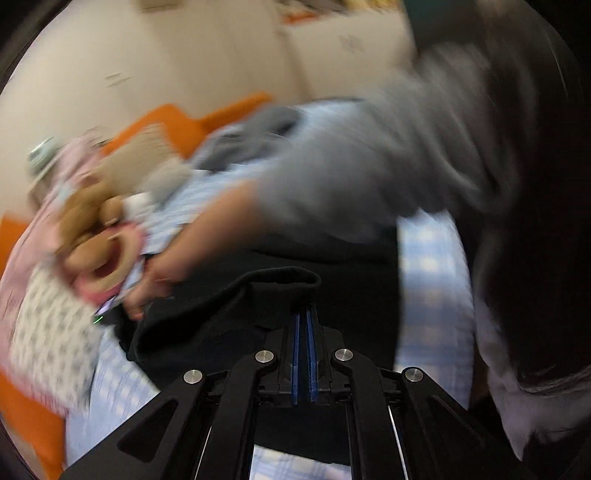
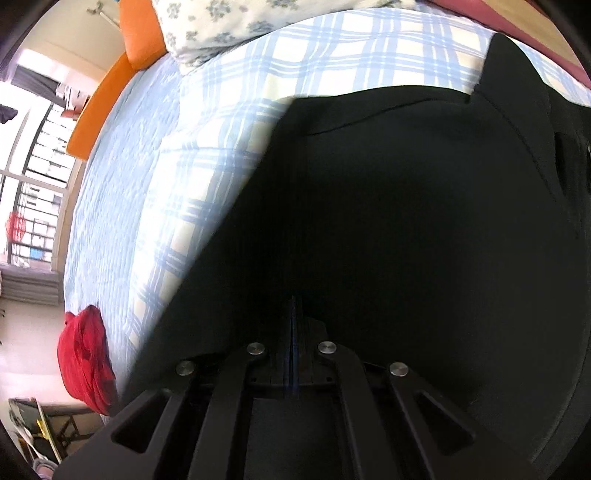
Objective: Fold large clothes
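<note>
A large black garment (image 2: 388, 206) lies spread on a bed with a blue plaid cover (image 2: 229, 85). My left gripper (image 1: 304, 314) is shut on a folded edge of the black garment (image 1: 280, 284) and lifts it off the bed. My right gripper (image 2: 293, 306) is shut on the black garment, its blue pads pressed together in the dark cloth. In the blurred left wrist view the person's right arm in a grey sleeve (image 1: 351, 166) reaches across, hand (image 1: 155, 280) at the garment's far edge.
A floral pillow (image 2: 236, 26) and an orange headboard (image 2: 110, 85) are at the bed's head. A red cloth (image 2: 86, 358) hangs at the bed's edge. Plush toys (image 1: 92, 236) and a grey garment (image 1: 255, 133) lie on the bed. A window (image 2: 33, 192) is left.
</note>
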`<state>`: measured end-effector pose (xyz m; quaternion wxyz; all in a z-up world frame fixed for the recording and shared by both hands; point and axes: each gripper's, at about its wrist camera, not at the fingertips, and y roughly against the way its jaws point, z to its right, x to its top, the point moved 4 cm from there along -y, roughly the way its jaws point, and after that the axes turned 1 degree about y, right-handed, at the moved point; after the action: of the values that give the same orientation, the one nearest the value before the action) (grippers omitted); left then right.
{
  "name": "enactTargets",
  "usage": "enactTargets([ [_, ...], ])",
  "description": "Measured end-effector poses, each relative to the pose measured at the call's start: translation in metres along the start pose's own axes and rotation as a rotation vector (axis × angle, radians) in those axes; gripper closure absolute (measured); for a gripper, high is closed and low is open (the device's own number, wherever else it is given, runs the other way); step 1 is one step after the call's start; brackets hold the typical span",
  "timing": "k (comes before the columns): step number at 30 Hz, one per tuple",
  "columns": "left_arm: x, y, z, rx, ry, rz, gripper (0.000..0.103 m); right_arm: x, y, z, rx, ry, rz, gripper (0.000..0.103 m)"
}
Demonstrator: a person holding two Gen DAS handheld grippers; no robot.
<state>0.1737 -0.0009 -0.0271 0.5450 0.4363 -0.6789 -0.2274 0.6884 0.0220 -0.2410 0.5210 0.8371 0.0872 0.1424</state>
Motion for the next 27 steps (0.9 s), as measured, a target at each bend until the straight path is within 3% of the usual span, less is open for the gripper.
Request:
enactTargets([
  [4, -0.003, -0.044, 0.038, -0.048, -0.12, -0.078, 0.095, 0.006, 0.004, 0.009, 0.047, -0.041, 0.001, 0.103],
  [6, -0.006, -0.062, 0.051, -0.128, -0.123, -0.094, 0.097, 0.015, 0.023, 0.022, 0.025, -0.075, 0.097, 0.099],
  [9, -0.015, -0.087, 0.068, -0.138, -0.19, -0.123, 0.097, 0.025, 0.037, 0.045, 0.038, -0.15, 0.177, 0.098],
  [14, -0.019, -0.107, 0.046, -0.154, -0.059, -0.073, 0.097, 0.025, 0.023, 0.063, 0.028, -0.168, 0.196, 0.103],
  [17, -0.029, -0.111, 0.024, -0.154, 0.099, -0.027, 0.091, 0.019, 0.026, 0.062, 0.013, -0.137, 0.25, 0.103],
  [19, -0.042, -0.103, -0.003, -0.139, 0.241, 0.008, 0.068, 0.014, 0.036, 0.059, -0.01, -0.12, 0.266, 0.097],
  [20, -0.052, -0.096, -0.02, -0.141, 0.328, 0.035, 0.066, 0.008, 0.044, 0.057, -0.008, -0.112, 0.274, 0.091],
  [21, -0.068, -0.087, -0.048, -0.136, 0.453, 0.072, 0.061, -0.002, 0.054, 0.053, 0.012, -0.109, 0.279, 0.084],
  [23, -0.098, -0.072, -0.095, -0.116, 0.651, 0.131, 0.05, -0.012, 0.069, 0.053, 0.035, -0.097, 0.284, 0.022],
  [24, -0.118, -0.065, -0.123, -0.085, 0.767, 0.165, 0.046, -0.016, 0.078, 0.051, 0.037, -0.082, 0.299, 0.018],
  [26, -0.158, -0.059, -0.17, -0.06, 0.959, 0.212, 0.044, -0.024, 0.098, 0.051, 0.071, -0.068, 0.33, 0.019],
  [27, -0.178, -0.058, -0.192, -0.002, 1.031, 0.212, 0.043, -0.023, 0.098, 0.045, 0.094, -0.076, 0.327, 0.02],
])
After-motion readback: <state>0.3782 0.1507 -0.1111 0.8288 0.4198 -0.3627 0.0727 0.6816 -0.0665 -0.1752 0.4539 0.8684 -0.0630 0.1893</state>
